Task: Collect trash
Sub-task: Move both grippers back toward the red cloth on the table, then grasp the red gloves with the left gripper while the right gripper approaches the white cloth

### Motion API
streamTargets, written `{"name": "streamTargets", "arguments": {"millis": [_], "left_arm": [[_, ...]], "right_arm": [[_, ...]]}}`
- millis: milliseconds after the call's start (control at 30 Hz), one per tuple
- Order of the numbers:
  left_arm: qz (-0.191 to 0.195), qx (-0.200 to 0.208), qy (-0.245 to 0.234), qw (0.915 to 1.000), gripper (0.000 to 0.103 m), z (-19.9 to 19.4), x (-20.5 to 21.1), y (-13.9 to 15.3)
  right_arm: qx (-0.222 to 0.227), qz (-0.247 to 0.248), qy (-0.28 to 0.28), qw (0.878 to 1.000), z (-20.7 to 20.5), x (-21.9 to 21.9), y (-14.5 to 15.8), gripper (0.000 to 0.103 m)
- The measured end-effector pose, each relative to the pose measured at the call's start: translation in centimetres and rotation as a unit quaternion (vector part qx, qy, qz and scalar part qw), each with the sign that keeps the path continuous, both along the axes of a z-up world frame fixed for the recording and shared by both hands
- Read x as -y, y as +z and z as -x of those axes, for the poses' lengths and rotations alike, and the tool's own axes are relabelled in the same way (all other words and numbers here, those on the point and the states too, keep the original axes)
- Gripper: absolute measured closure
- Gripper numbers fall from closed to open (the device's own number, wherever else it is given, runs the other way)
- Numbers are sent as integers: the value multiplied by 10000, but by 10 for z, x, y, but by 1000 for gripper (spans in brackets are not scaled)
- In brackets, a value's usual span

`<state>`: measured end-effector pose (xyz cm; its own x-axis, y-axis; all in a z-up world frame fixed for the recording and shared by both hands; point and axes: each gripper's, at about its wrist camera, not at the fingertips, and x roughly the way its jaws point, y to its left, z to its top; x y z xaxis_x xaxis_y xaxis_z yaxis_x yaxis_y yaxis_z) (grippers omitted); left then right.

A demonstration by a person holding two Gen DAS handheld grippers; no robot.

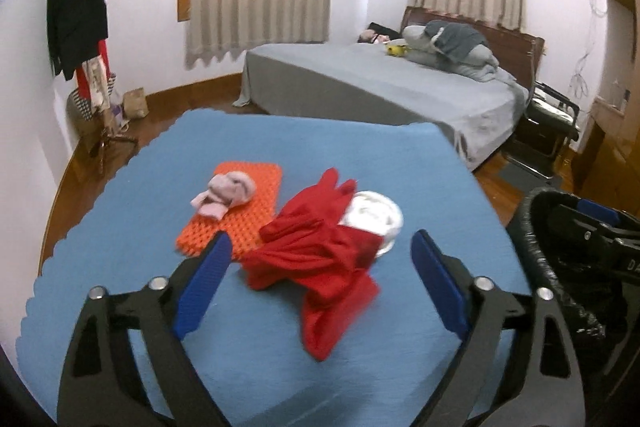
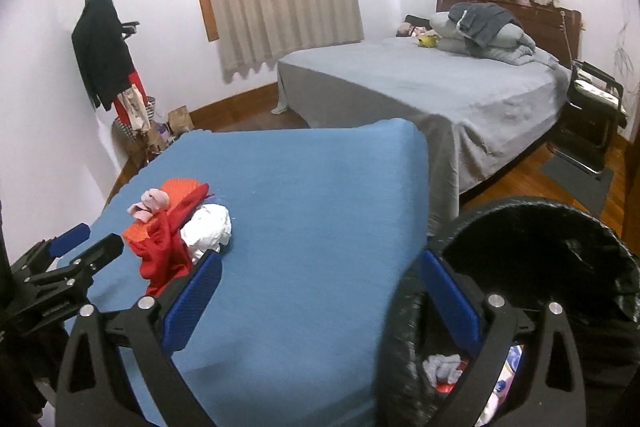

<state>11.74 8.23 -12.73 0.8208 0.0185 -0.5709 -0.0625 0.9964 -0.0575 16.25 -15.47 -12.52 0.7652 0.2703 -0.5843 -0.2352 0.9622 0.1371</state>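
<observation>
On the blue table (image 1: pixel 120 227) lie a crumpled red cloth (image 1: pixel 320 251), a white crumpled wad (image 1: pixel 374 217) partly under it, an orange studded mat (image 1: pixel 236 211) and a pink crumpled piece (image 1: pixel 224 193) on the mat. My left gripper (image 1: pixel 320 287) is open and empty, its jaws on either side of the red cloth, just short of it. My right gripper (image 2: pixel 320 301) is open and empty, over the table's right edge, its right finger at the rim of the black-lined trash bin (image 2: pixel 540 227). The bin holds several bits of trash (image 2: pixel 444 367). The left gripper shows in the right wrist view (image 2: pixel 86 239).
The bin also shows at the right edge of the left wrist view (image 1: pixel 568 267). A grey bed (image 1: pixel 380 83) stands behind the table. A coat rack (image 1: pixel 86 27) with clothes stands by the left wall. A black chair (image 1: pixel 548 123) is at the bed's right.
</observation>
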Motion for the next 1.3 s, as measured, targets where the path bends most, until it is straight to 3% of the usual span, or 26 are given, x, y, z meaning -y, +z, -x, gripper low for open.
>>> {"name": "streamTargets", "arguments": {"millis": [433,500,667,767,867,1100,1300], "left_arm": [[249,-433,28,9987,31,-42,-14,-37],[306,-482,-12,9984,38,-45,-13,-40],[505,-599,-207,9967,78,-49,-13,-48],[571,-573,-246,9964,90,-45,-16,-49],[579,-469,-242,9969,92,-37,-21,-42],[504,-280,-67,9983,93,-16,-40,-21],[381,-353,185,9985,93,-6,-62,-22]], "right_arm": [[-368,163,244,9989,-25,-34,-26,8],[-425,194,275,9985,-27,-36,-28,16],[-594,168,465,9970,-29,-41,-34,29],[-625,202,545,9964,-28,-45,-34,37],[-644,180,641,9957,-27,-48,-35,42],[-660,149,665,9955,-26,-52,-34,42],[-693,156,697,9950,-27,-59,-36,42]]}}
